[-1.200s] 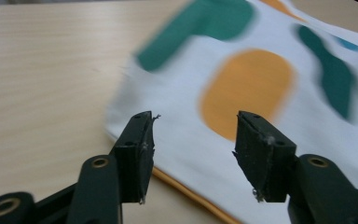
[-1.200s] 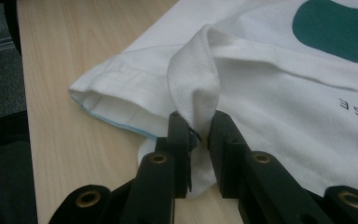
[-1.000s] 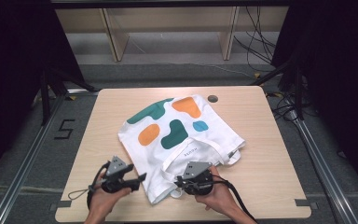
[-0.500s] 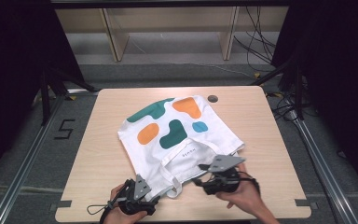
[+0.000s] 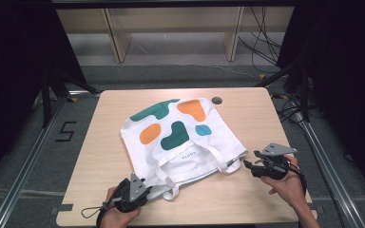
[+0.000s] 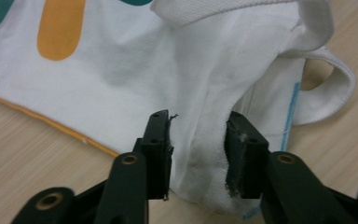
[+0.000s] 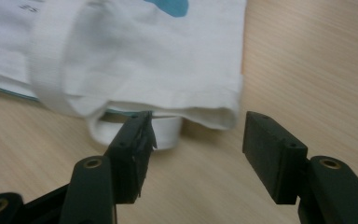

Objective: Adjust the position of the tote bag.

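Tote bag [image 5: 180,142] corner bunched between left gripper [image 6: 198,140] closing jaws, right gripper [image 7: 198,140] jaws open, just short of it

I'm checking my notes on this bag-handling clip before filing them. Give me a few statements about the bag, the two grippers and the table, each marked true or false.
1. The white tote bag lies flat on the wooden table. True.
2. The left gripper has bag fabric between its jaws. True; its jaws have just been closing on a fold at the bag's corner.
3. The right gripper grips a strap. False; its jaws stand open over bare table, just short of the bag's hem, and have just been opening.
4. The bag's printed shapes are red and purple. False; they are orange, dark green and blue.
5. A small dark disc lies near the table's far edge. True.
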### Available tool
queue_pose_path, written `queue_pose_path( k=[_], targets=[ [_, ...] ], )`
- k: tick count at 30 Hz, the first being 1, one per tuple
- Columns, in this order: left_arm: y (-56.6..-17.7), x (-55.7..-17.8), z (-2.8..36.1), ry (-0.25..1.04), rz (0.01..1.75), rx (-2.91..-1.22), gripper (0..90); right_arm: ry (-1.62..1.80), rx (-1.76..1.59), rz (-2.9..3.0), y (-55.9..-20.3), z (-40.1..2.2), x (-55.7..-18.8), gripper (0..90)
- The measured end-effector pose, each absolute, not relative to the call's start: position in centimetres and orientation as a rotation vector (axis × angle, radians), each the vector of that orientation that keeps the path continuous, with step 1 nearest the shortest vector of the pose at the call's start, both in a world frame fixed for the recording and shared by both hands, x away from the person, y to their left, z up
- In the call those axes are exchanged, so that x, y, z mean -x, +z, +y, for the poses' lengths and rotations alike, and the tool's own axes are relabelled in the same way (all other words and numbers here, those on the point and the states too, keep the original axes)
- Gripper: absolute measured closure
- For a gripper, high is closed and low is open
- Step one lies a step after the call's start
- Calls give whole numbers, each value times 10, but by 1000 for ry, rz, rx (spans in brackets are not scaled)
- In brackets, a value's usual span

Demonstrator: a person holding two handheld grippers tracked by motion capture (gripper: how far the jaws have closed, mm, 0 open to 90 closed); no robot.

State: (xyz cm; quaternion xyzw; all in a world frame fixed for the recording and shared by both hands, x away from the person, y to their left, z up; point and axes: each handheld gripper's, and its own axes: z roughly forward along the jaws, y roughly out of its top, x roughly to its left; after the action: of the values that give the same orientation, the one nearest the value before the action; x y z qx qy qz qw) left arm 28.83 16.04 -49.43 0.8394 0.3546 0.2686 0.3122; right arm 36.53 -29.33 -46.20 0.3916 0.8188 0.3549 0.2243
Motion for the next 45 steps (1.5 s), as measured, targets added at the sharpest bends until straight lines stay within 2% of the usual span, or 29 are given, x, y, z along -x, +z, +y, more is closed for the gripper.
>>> queue_pose_path(
  k=[2, 6, 12, 16, 22, 30, 32, 34, 35, 38, 45],
  targets=[
    [-493, -291, 167, 724, 946, -2235, 709, 943, -1104, 2264, -465, -293, -365, 433],
    [-494, -298, 177, 758, 961, -2203, 707, 898, -1067, 2286, -474, -293, -372, 446],
    [-496, -304, 188, 719, 1035, -2166, 710, 836, -1070, 2352, -484, -284, -380, 460],
    [-494, -307, 194, 694, 1048, -2164, 753, 822, -1036, 2374, -489, -270, -386, 462],
    [-491, -313, 201, 674, 1077, -2009, 810, 836, -1008, 2376, -487, -259, -392, 467],
    [-493, -315, 203, 664, 1106, -1989, 800, 771, -879, 2387, -491, -232, -401, 480],
    [-494, -316, 204, 667, 1100, -2010, 785, 769, -866, 2384, -490, -227, -404, 495],
    [-495, -316, 204, 671, 1097, -2014, 749, 746, -845, 2398, -492, -225, -406, 606],
    [-494, -317, 206, 674, 1092, -2080, 735, 742, -801, 2414, -493, -225, -407, 676],
    [-497, -317, 204, 691, 1091, -2102, 681, 707, -787, 2402, -492, -226, -404, 778],
    [-503, -317, 199, 761, 1102, -2213, 529, 759, -804, 2391, -481, -235, -391, 815]
  ],
)
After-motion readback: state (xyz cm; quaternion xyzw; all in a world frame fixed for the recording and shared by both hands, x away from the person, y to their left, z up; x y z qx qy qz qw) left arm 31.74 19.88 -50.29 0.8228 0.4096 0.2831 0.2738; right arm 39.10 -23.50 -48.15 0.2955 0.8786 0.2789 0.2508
